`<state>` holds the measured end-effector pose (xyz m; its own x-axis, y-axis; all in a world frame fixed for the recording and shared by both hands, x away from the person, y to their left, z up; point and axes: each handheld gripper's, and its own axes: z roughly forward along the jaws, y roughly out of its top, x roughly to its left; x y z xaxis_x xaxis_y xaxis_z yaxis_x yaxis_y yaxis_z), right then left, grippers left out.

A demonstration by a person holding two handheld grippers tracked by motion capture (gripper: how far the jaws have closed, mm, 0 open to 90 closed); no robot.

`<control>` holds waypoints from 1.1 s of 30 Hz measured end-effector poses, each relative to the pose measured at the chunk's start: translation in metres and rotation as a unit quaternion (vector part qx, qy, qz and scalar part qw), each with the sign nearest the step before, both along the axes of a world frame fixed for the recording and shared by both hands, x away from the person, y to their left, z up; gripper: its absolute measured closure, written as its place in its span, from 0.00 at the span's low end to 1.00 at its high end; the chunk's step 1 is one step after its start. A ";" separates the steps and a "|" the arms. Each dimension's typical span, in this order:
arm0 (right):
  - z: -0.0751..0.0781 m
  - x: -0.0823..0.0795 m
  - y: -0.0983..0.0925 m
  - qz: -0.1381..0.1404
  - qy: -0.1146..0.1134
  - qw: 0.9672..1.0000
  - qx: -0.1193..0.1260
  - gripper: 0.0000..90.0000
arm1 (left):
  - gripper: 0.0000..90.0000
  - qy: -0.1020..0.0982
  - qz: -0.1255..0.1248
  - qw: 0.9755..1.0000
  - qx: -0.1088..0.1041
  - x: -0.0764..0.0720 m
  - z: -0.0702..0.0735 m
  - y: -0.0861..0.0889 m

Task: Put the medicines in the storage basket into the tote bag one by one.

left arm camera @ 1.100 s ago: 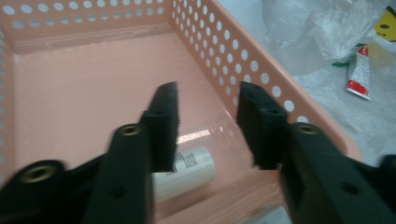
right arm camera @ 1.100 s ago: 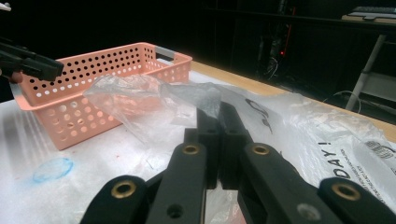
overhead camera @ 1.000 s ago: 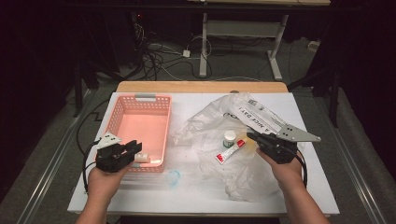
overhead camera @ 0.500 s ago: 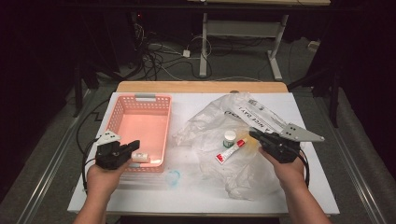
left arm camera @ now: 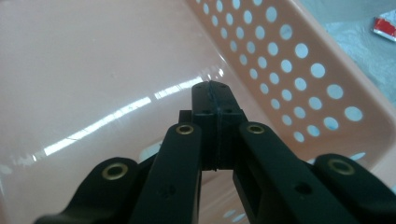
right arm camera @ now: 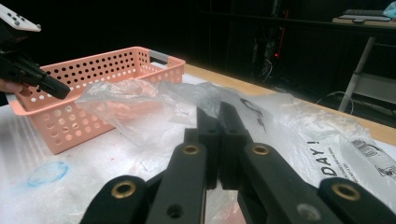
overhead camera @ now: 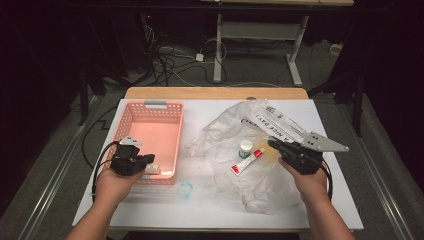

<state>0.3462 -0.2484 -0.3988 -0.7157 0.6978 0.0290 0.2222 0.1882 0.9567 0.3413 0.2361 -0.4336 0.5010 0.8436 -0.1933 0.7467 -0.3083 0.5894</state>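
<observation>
Nearest you, your left gripper [overhead camera: 150,161] hangs over the near right corner of the pink basket [overhead camera: 131,119]. In the left gripper view its jaws are clenched pad to pad with nothing between them, above the bare, glossy basket floor. They have just been closing, and on nothing. A small white thing [overhead camera: 153,169] lies just beside them by the near wall of the basket; what it is cannot be made out.

Across the bench [overhead camera: 200,210], your right gripper [overhead camera: 272,144] rests on the crumpled clear plastic bag [overhead camera: 260,185]. Its jaws are also clenched and hold nothing. Just beyond their tips, in the bag's folds, lie a red-and-white tube [overhead camera: 246,162] and, a little farther off, a small white-capped bottle [overhead camera: 245,148], the two nearly touching.

By my reading you are between picks: the left hand is done at the basket, and the tube and bottle wait to be moved there.

The next move calls for you to release the right jaws, bring them down astride the tube across its narrow width, and close without catching the film. The bag is loose, so it may lift with the tube; the free left gripper could pin it down.
</observation>
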 end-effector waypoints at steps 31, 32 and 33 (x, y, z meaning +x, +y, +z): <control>-0.001 0.000 0.002 0.001 0.000 1.000 0.000 1.00 | 0.98 0.130 -0.079 0.987 0.044 0.022 0.003 -0.012; -0.001 0.000 0.002 0.003 0.003 1.000 -0.001 1.00 | 0.98 0.132 -0.074 0.987 0.046 0.023 0.003 -0.011; -0.002 0.000 0.003 0.003 0.003 1.000 -0.003 1.00 | 0.98 0.138 -0.071 0.987 0.050 0.025 0.003 -0.009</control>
<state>0.3462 -0.2455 -0.4007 -0.7196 0.6938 0.0291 0.2265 0.1949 0.9543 0.3666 0.2269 -0.4310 0.5556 0.7907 -0.2572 0.8193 -0.4679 0.3313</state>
